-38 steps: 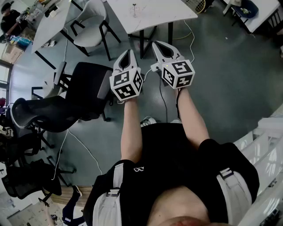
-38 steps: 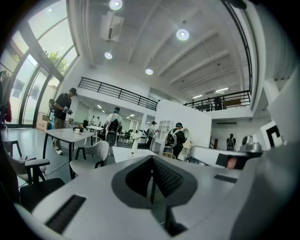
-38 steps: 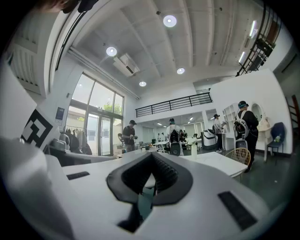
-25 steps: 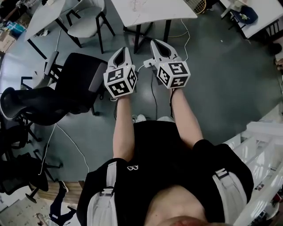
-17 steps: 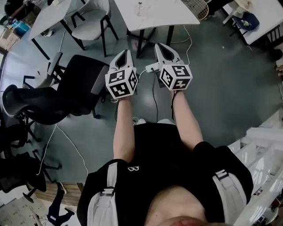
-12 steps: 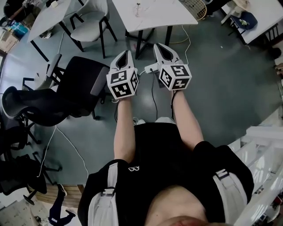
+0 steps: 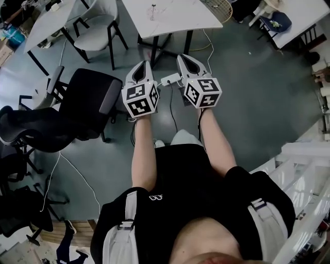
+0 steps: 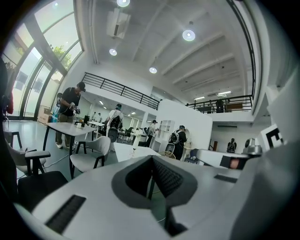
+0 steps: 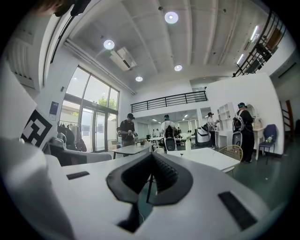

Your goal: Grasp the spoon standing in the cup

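1. Left gripper (image 7: 143, 64) and right gripper (image 7: 182, 56) are both pressed together with nothing between the jaws, held side by side.
2. A small upright thing (image 7: 152, 9) stands on the white table (image 7: 178, 18), well ahead of both tips. It is too small to tell whether it is a spoon or a cup.
3. Only the head view shows the black chair (image 7: 90, 98) left of the left gripper. Only the gripper views show people (image 9: 127, 129) beyond.

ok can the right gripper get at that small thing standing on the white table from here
Probably not yet. The right gripper, shut, is held over the floor short of the white table, and the small thing stands well in from the near edge. Nothing blocks the way, though.
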`<state>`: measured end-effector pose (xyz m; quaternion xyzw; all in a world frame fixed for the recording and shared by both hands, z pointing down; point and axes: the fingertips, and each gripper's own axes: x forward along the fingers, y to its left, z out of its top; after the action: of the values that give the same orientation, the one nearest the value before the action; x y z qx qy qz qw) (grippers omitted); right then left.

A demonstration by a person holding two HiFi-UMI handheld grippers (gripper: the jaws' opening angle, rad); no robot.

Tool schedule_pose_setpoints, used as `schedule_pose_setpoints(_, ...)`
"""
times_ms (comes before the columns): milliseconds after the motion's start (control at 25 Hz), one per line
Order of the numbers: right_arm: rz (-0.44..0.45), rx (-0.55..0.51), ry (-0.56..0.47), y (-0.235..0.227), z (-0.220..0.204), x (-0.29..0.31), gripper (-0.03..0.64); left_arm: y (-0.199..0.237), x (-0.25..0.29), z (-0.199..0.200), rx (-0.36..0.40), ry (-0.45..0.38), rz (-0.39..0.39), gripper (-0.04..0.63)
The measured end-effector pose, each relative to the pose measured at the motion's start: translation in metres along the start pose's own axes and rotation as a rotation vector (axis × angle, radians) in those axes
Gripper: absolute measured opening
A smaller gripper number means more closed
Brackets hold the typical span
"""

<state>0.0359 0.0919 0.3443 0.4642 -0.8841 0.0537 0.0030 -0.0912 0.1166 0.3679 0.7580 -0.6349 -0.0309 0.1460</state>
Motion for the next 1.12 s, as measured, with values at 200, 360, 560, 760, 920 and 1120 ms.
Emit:
schedule_pose_setpoints(200, -0.023, -0.005, 0.028, -0.005, -0.011, -0.005, 0.006, 0.003, 0.002, -0.007, -0.022, 0.009, -0.015, 0.012)
schedule_pose_setpoints(360, -0.026, -0.003, 0.03, -0.008, -0.008, 0.0, 0.006, 0.027, 0.0, -0.002, -0.061, -0.004, 0.031, 0.012)
schedule_pose_setpoints(560, 0.0, -0.018, 0.027, -0.002, -0.003, 0.018, 0.006, 0.045, 0.007, 0.01, -0.082, -0.026, 0.059, 0.012)
schedule_pose_setpoints(760, -0.002, -0.027, 0.021, -0.02, -0.001, 0.033, 0.006, 0.038, 0.032, 0.014, -0.066, -0.035, 0.039, 0.012)
schedule_pose_setpoints(920, -0.008, -0.001, 0.001, -0.049, 0.002, 0.048, 0.006, 0.036, 0.058, 0.022, -0.049, -0.047, 0.044, 0.012)
schedule_pose_setpoints(1120, 0.005, -0.011, -0.004, -0.067, -0.002, 0.088, 0.006, 0.037, 0.089, 0.024, 0.005, -0.031, 0.063, 0.012)
